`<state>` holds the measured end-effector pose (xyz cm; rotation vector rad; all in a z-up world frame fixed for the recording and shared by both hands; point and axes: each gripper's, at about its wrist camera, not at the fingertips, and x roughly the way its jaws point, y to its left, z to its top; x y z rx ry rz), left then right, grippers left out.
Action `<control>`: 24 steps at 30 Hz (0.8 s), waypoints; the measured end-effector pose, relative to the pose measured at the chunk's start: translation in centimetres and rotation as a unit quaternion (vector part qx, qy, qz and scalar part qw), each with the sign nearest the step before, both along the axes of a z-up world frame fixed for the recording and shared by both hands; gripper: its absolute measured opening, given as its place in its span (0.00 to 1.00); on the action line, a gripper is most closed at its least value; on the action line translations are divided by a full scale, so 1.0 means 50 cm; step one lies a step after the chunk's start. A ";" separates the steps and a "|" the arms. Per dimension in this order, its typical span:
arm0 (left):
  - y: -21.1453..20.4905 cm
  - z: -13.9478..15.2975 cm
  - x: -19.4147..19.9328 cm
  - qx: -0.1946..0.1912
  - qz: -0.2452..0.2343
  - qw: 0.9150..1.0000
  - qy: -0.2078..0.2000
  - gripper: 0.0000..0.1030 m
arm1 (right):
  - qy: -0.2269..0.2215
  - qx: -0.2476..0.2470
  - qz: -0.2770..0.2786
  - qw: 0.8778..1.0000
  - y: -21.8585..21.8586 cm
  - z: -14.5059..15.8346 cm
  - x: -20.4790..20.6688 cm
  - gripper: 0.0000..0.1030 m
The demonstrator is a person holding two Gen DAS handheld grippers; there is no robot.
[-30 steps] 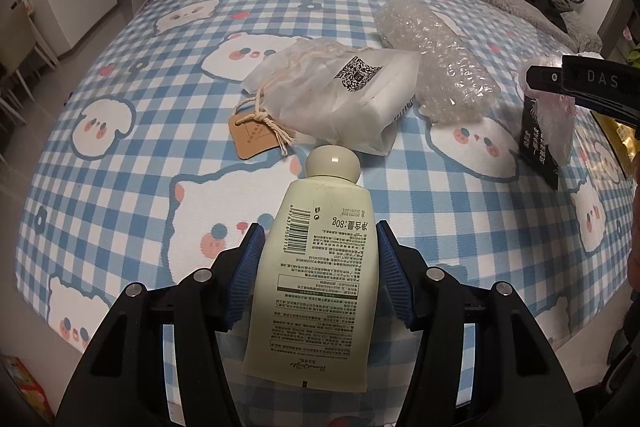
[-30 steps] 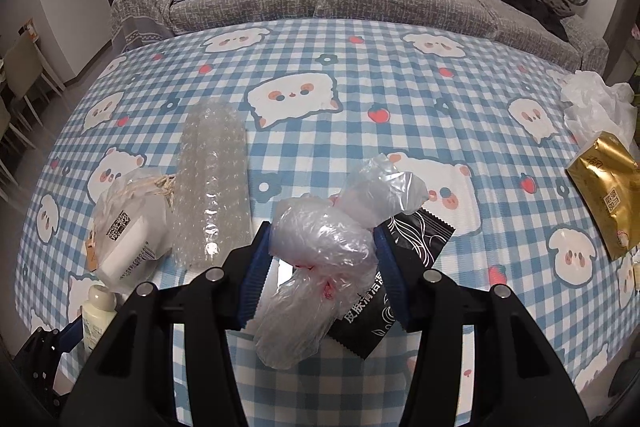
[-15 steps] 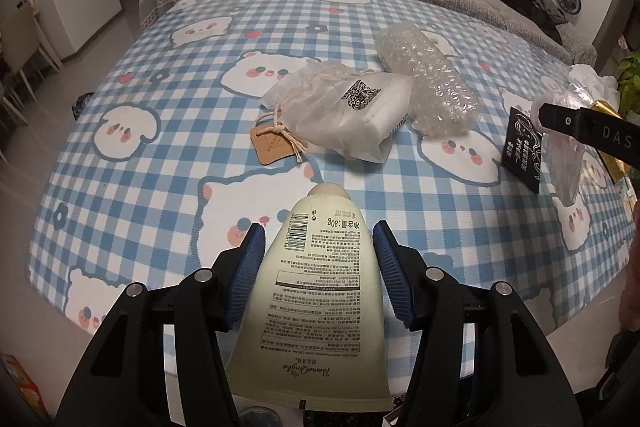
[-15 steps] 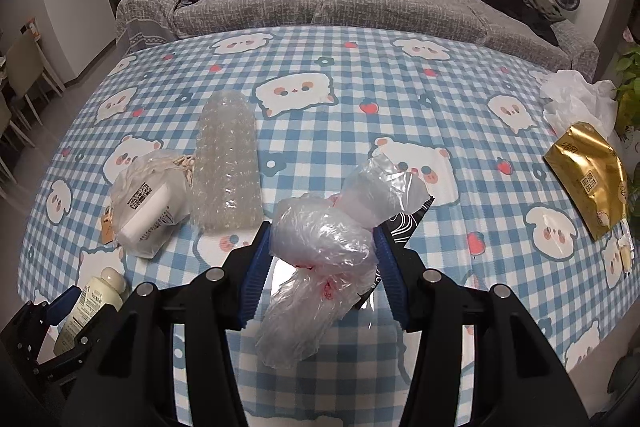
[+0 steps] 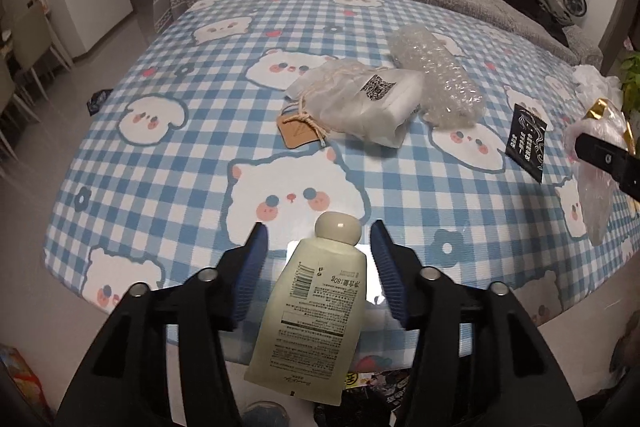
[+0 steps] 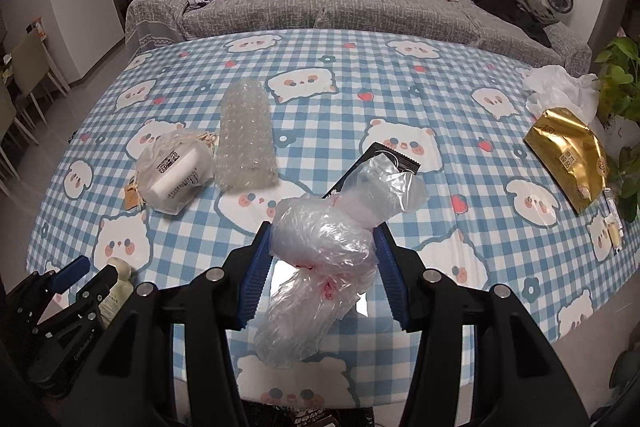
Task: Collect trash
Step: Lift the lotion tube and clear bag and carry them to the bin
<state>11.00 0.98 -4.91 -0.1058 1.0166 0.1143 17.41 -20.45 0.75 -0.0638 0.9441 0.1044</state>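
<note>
A pale yellow lotion tube (image 5: pixel 316 315) hangs cap-forward between the jaws of my left gripper (image 5: pixel 318 227). The jaws are opening, and a gap shows between each blue pad and the tube. This gripper is over the near edge of the blue checked table (image 5: pixel 192 163). My right gripper (image 6: pixel 323 231) is shut on a crumpled clear plastic bag (image 6: pixel 324 243), held above the table's near edge. The right wrist view shows the left gripper (image 6: pixel 72 275) and the tube (image 6: pixel 118 287) at the lower left.
On the table lie a bubble-wrap roll (image 6: pixel 246 139), a white drawstring pouch (image 6: pixel 172 175), a black sachet (image 6: pixel 384 155), a gold packet (image 6: pixel 568 159) and crumpled white wrapping (image 6: pixel 556 87). A grey sofa (image 6: pixel 360 15) stands behind, a plant (image 6: pixel 620 75) at right. Dark printed wrappers (image 5: pixel 380 387) show below the edge.
Both grippers have drawn back toward the table's near edge and risen a little. The left jaws have widened and the tube has slid lower between them. The right gripper still grips the bag.
</note>
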 end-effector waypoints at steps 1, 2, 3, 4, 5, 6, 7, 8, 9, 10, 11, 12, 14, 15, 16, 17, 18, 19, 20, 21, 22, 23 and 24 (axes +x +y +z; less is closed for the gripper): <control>0.001 -0.003 -0.003 0.000 -0.002 1.000 0.001 0.70 | -0.001 -0.002 0.002 1.000 0.000 0.001 -0.005 0.48; -0.001 -0.006 -0.005 0.006 -0.007 1.000 0.005 0.73 | -0.002 -0.003 0.004 1.000 0.000 0.001 -0.009 0.48; -0.005 -0.012 -0.006 0.009 -0.016 1.000 0.009 0.74 | -0.002 -0.005 0.004 1.000 -0.001 -0.001 -0.012 0.48; -0.007 -0.017 -0.008 0.011 -0.019 1.000 0.013 0.74 | 0.000 -0.005 0.005 1.000 -0.002 -0.003 -0.015 0.48; -0.008 -0.024 -0.008 0.015 -0.020 1.000 0.017 0.74 | 0.001 -0.006 0.006 1.000 -0.003 -0.004 -0.016 0.48; -0.008 -0.031 -0.008 0.017 -0.020 0.999 0.022 0.74 | 0.001 -0.007 0.006 1.000 -0.003 -0.005 -0.018 0.48; -0.006 -0.038 -0.008 0.016 -0.020 0.999 0.026 0.74 | 0.002 -0.008 0.006 1.000 -0.003 -0.007 -0.018 0.48; -0.005 -0.044 -0.008 0.015 -0.020 0.999 0.029 0.74 | 0.002 -0.008 0.008 1.000 -0.004 -0.007 -0.018 0.48; -0.005 -0.049 -0.009 0.017 -0.019 0.999 0.032 0.74 | 0.002 -0.008 0.008 1.000 -0.004 -0.006 -0.018 0.48; -0.004 -0.054 -0.008 0.019 -0.020 0.999 0.036 0.74 | 0.001 -0.009 0.009 1.000 -0.004 -0.006 -0.018 0.47; -0.003 -0.059 -0.009 0.020 -0.020 0.999 0.039 0.74 | 0.001 -0.009 0.009 1.000 -0.004 -0.006 -0.017 0.48; -0.002 -0.065 -0.008 0.021 -0.020 0.999 0.043 0.73 | 0.001 -0.009 0.010 1.000 -0.004 -0.007 -0.016 0.48; -0.002 -0.071 -0.010 0.024 -0.021 0.999 0.043 0.71 | 0.002 -0.010 0.011 1.000 -0.003 -0.009 -0.014 0.48; -0.003 -0.070 -0.010 0.025 -0.023 0.999 0.041 0.66 | 0.002 -0.010 0.011 1.000 -0.003 -0.009 -0.014 0.48; -0.005 -0.066 -0.010 0.024 -0.026 0.999 0.039 0.55 | 0.003 -0.010 0.011 1.000 -0.003 -0.009 -0.014 0.48; -0.007 -0.063 -0.009 0.025 -0.028 0.999 0.039 0.53 | 0.003 -0.009 0.011 1.000 -0.002 -0.009 -0.014 0.47; -0.007 -0.063 -0.008 0.024 -0.025 0.999 0.041 0.53 | 0.002 -0.010 0.012 1.000 -0.001 -0.009 -0.014 0.47; -0.006 -0.062 -0.007 0.020 -0.022 0.999 0.041 0.52 | 0.002 -0.010 0.013 1.000 0.001 -0.009 -0.014 0.48; -0.005 -0.060 -0.006 0.016 -0.020 0.999 0.040 0.52 | 0.002 -0.011 0.014 1.000 0.004 -0.010 -0.014 0.47; -0.006 -0.057 -0.006 0.013 -0.020 0.999 0.039 0.52 | 0.002 -0.011 0.015 1.000 0.008 -0.011 -0.014 0.48; -0.008 -0.052 -0.005 0.011 -0.022 0.999 0.036 0.52 | 0.002 -0.012 0.016 1.000 0.011 -0.011 -0.014 0.47; -0.011 -0.044 -0.006 0.012 -0.024 0.999 0.030 0.52 | 0.002 -0.013 0.018 1.000 0.014 -0.011 -0.015 0.47; -0.014 -0.036 -0.007 0.013 -0.025 0.999 0.025 0.52 | 0.001 -0.015 0.019 1.000 0.016 -0.010 -0.018 0.47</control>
